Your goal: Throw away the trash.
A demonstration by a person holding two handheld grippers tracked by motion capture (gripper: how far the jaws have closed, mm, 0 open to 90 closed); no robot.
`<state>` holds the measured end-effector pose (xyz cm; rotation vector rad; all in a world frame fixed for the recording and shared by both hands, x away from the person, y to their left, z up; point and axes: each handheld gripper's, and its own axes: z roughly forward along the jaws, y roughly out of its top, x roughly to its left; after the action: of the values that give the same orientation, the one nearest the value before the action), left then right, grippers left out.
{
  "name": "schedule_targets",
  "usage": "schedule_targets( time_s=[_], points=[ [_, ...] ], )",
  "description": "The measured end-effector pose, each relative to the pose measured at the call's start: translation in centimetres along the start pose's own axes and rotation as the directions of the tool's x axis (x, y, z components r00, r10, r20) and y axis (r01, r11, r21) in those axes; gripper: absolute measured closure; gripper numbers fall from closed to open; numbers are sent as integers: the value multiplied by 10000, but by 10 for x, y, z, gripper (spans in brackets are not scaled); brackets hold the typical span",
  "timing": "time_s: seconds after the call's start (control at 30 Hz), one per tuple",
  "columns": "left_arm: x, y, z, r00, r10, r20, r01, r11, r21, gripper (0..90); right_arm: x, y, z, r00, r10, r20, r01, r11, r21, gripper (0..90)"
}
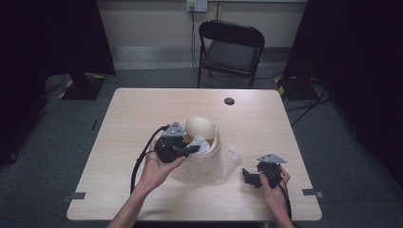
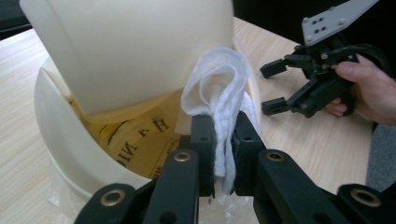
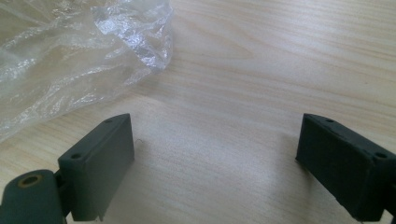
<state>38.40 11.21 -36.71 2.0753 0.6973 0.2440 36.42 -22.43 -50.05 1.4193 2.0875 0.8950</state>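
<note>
Left gripper (image 2: pixel 223 154) has its jaws pinched on a folded white cloth (image 2: pixel 219 88); the cloth stands up between the pads, its rolled top just above them; in the high view the same gripper (image 1: pixel 190 148) sits at the near-left rim of the cream tub (image 1: pixel 209 142), with the cloth (image 1: pixel 203 144) at the tub's mouth, held by the person's left hand (image 1: pixel 159 168). The tub (image 2: pixel 60 140) is round and cream-coloured, mid table, slightly left of centre; a cream lid or curved insert (image 2: pixel 130 46) stands tilted up out of it; a yellowish printed sheet (image 2: pixel 140 140) lies inside against the wall, with dark lettering that is partly hidden. Crumpled clear plastic wrap (image 1: pixel 223 164) lies under and to the right of the tub, touching it; its edge (image 3: pixel 70 60) is at the upper left in the right gripper view.

Right gripper (image 3: pixel 215 163) has its jaws spread wide, nothing between them, low over bare wooden table (image 3: pixel 261 70); in the high view it (image 1: pixel 251 177) is near the table's front right, well apart from the tub, held in the right hand (image 1: pixel 275 187); it also shows with jaws apart in the left gripper view (image 2: pixel 275 86).
</note>
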Motion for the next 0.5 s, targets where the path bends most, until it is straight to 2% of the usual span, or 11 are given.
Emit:
schedule_targets(
  time_s=[0.5],
  points=[
    [10,3,20,9990,-424,-121,430,9976,546,808,0,0,0,10000,3,-1,-3,10000,0,102]
  ],
)
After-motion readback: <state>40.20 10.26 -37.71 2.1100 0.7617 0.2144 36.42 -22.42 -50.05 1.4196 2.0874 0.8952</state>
